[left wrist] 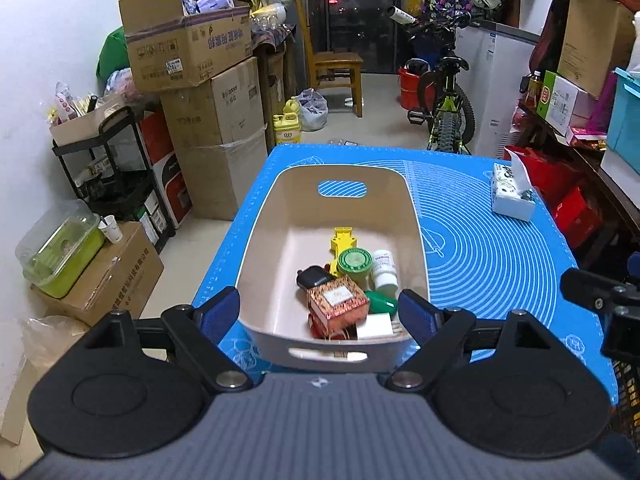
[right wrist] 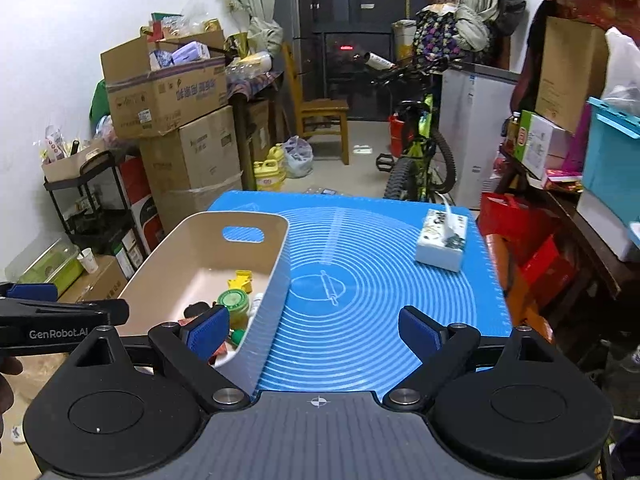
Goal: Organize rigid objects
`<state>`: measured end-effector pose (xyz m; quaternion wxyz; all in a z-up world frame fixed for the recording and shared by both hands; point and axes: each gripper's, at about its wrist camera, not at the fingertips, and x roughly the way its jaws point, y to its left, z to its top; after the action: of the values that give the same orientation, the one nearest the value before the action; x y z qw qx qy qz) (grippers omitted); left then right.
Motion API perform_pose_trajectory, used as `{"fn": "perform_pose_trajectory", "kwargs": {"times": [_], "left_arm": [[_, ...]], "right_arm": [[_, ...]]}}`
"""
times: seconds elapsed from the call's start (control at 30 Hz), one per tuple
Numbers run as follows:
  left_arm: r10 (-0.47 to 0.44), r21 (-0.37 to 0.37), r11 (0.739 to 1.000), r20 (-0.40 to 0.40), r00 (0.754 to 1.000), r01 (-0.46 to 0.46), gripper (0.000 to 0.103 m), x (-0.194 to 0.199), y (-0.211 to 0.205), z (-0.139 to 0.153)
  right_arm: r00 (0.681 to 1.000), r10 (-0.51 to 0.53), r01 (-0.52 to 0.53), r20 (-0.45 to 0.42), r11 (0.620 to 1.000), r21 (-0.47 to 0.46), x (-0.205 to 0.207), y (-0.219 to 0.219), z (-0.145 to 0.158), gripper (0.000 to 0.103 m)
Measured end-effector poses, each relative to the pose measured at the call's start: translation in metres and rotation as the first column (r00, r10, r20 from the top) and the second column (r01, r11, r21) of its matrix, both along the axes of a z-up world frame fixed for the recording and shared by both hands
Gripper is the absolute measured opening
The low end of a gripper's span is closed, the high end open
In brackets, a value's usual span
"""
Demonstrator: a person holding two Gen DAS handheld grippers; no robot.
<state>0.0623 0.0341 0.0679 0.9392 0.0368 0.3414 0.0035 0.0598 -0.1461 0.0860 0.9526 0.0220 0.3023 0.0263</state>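
Now bin [left wrist: 416, 236] btwn left tool [left wrist: 320, 314] fingers (items inside)

- The red patterned box [left wrist: 338, 301] covers part of the white card [left wrist: 375, 326] under it.
- The bin's wall [right wrist: 262, 312] hides most of the white bottle [right wrist: 256, 303].

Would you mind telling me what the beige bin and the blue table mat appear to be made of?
The bin looks like moulded plastic with a matte finish: smooth rounded walls and cut-out handles. The mat is probably silicone or soft vinyl: thin, flat, slightly glossy, with printed white rings.
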Motion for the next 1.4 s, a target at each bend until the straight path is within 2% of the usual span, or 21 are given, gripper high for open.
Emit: {"fn": "perform_pose_trajectory", "kwargs": {"times": [0.4, 0.7, 0.97, 1.1, 1.4], "left_arm": [[-0.014, 0.011, 1.0, 0.026, 1.0, 0.014, 0.086, -0.053, -0.007, 0.002], [-0.026, 0.017, 1.0, 0.04, 0.999, 0.025, 0.086, -0.085, -0.008, -0.016], [-0.004, 0.007, 1.0, 0.079, 0.997, 0.003, 0.086, -0.102, -0.004, -0.025], [0.004, -0.01, 1.0, 0.074, 0.997, -0.003, 0.086, -0.102, 0.0, -0.031], [-0.06, 0.009, 0.998, 0.091, 0.994, 0.059, 0.086, -0.106, -0.009, -0.045]], "right_arm": [[0.999, -0.039, 0.039, 0.026, 0.999, 0.015, -0.07, -0.021, 0.001, 0.092], [0.999, -0.032, 0.031, 0.041, 0.999, 0.01, -0.106, -0.014, -0.015, 0.092], [0.997, -0.038, 0.037, 0.06, 0.999, 0.024, -0.125, -0.008, -0.033, 0.092], [0.997, -0.039, 0.039, 0.06, 0.999, -0.001, -0.128, -0.003, -0.042, 0.092], [0.995, -0.089, 0.085, 0.037, 0.993, 0.085, -0.127, -0.018, -0.056, 0.092]]}}
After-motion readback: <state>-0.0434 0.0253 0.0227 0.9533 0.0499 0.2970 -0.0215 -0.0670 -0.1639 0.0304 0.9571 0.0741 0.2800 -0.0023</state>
